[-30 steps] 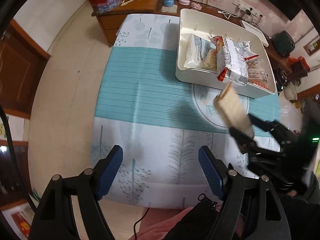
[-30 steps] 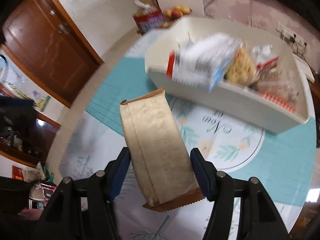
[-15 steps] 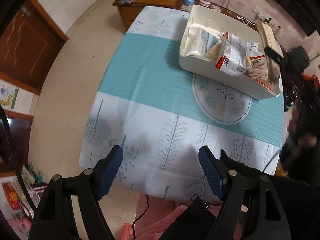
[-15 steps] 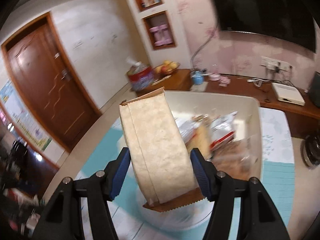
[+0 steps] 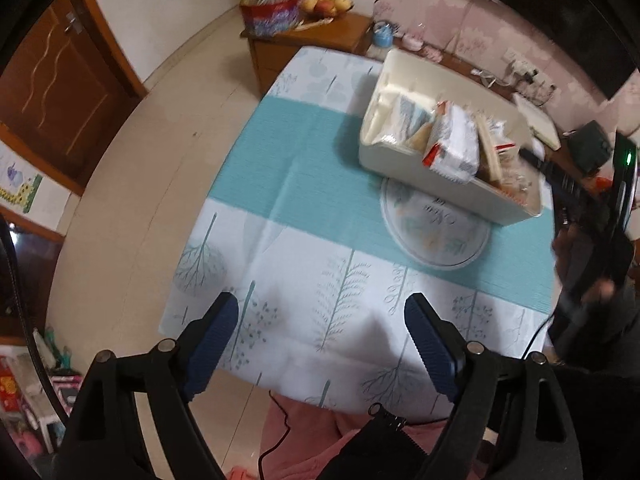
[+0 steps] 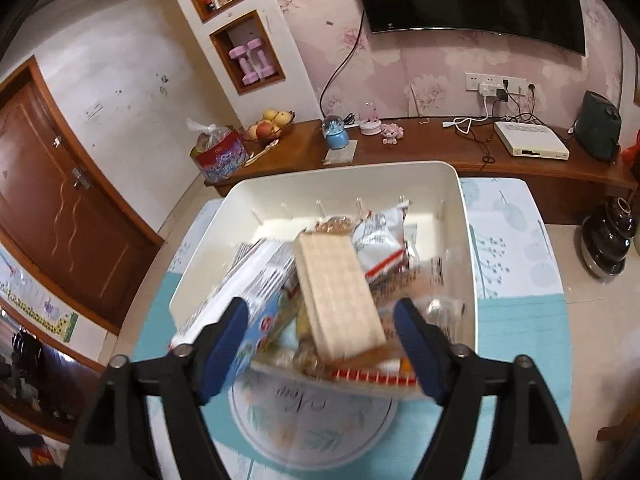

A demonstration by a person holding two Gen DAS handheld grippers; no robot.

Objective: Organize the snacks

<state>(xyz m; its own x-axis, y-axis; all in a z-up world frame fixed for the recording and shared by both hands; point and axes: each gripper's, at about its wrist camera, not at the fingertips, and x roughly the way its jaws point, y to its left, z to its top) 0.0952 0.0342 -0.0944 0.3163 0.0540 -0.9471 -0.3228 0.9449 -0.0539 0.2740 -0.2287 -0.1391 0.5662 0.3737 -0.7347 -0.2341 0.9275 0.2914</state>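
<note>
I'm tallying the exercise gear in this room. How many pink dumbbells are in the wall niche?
2: pink dumbbells stand upright side by side in the lower wall niche, left one, right one. More could be hidden outside the view.

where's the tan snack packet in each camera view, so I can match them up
Left wrist: tan packet stands on edge among the snacks in the white bin, upper right.
Right wrist: tan packet at centre, in the bin, between the open fingers, untouched.
Shared landmark: fruit bowl on the sideboard.
</note>
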